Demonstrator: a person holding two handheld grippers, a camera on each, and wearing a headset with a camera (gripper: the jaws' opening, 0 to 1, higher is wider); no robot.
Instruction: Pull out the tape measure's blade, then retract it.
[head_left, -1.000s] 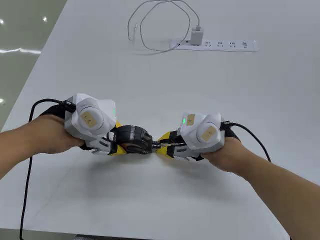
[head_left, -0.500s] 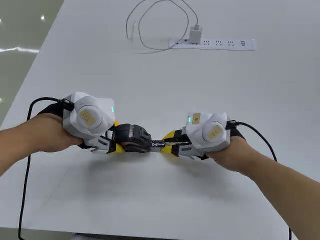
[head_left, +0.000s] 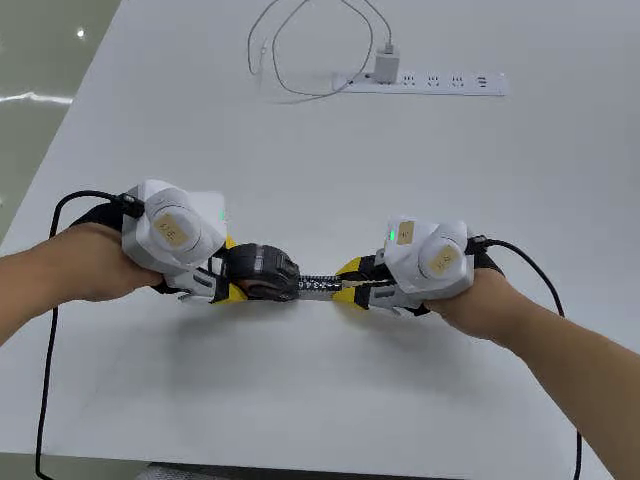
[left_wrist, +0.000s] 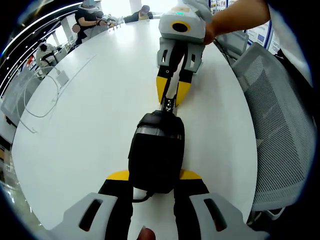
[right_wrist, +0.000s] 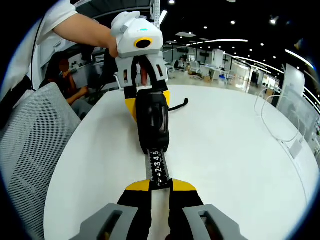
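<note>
Tape measure (head_left: 262, 273) in left hand-held gripper (head_left: 232, 270), blade (head_left: 318, 284) in right hand-held gripper (head_left: 346, 283)

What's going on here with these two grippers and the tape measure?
A person works at a white table with a gripper in each hand. The left gripper is shut on the case of the black tape measure, and the right gripper pinches the end of the blade. A short stretch of blade, its first numbers showing, spans the gap between them.
</note>
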